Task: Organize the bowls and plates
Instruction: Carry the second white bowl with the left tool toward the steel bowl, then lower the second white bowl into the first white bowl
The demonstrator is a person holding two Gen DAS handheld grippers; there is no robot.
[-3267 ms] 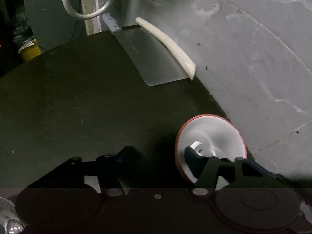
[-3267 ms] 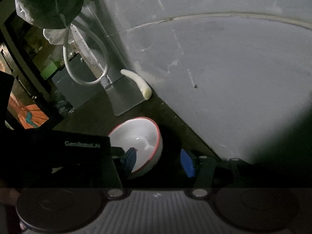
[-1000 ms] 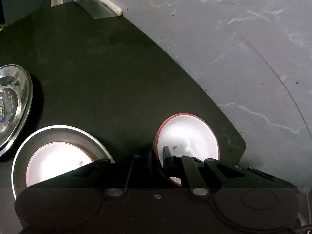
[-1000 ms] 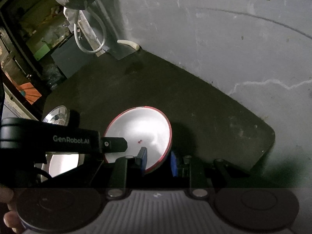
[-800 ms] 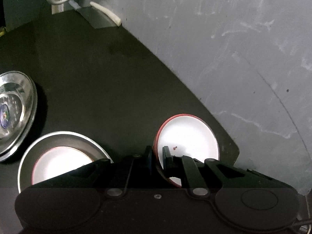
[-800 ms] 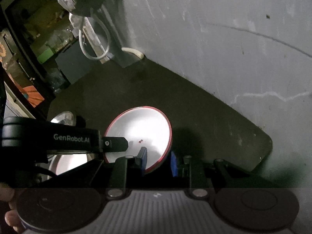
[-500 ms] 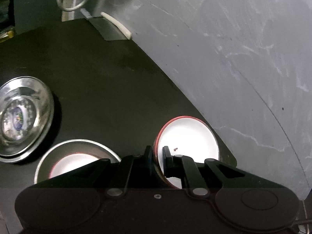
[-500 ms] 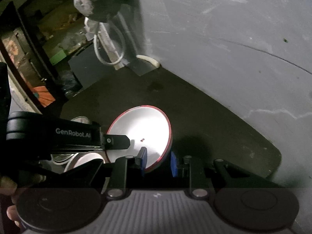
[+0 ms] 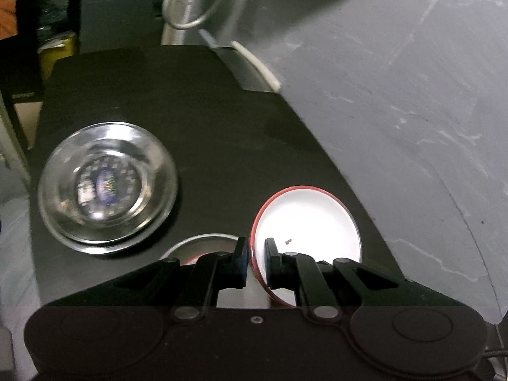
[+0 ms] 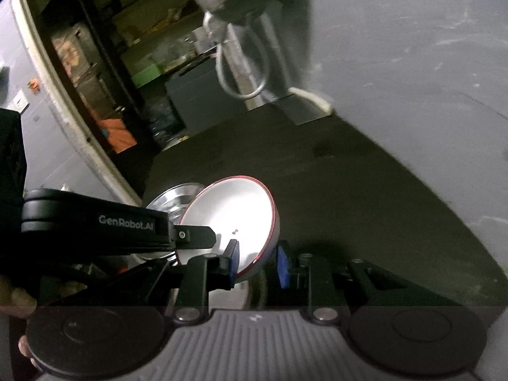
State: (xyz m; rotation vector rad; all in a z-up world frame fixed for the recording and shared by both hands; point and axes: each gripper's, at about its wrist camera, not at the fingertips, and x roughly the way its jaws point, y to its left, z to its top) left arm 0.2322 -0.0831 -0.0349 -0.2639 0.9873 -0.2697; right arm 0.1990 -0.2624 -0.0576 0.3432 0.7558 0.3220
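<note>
The jaws of both grippers were closed on the rim of the one red-rimmed white bowl [image 9: 306,219]: the left gripper [image 9: 255,252] pinched its near-left edge, one jaw inside and one outside, and the right gripper [image 10: 257,262] clamped the near edge the same way, so the bowl hung tilted above the near part of the dark surface [image 9: 190,101], clear of it as far as could be judged. Going from largest down, the surface ran along the grey wall [image 9: 397,79] at its right edge; the steel plate [image 9: 106,184] lay flat toward its left edge; a steel bowl [image 9: 203,241] holding another red-rimmed dish sat just under the left jaws, mostly hidden. The step looked like nesting the held bowl into that stack. To do it well, the two grips would need to level the bowl first, centre it over the steel rim, lower it together, and release only once seated.
</note>
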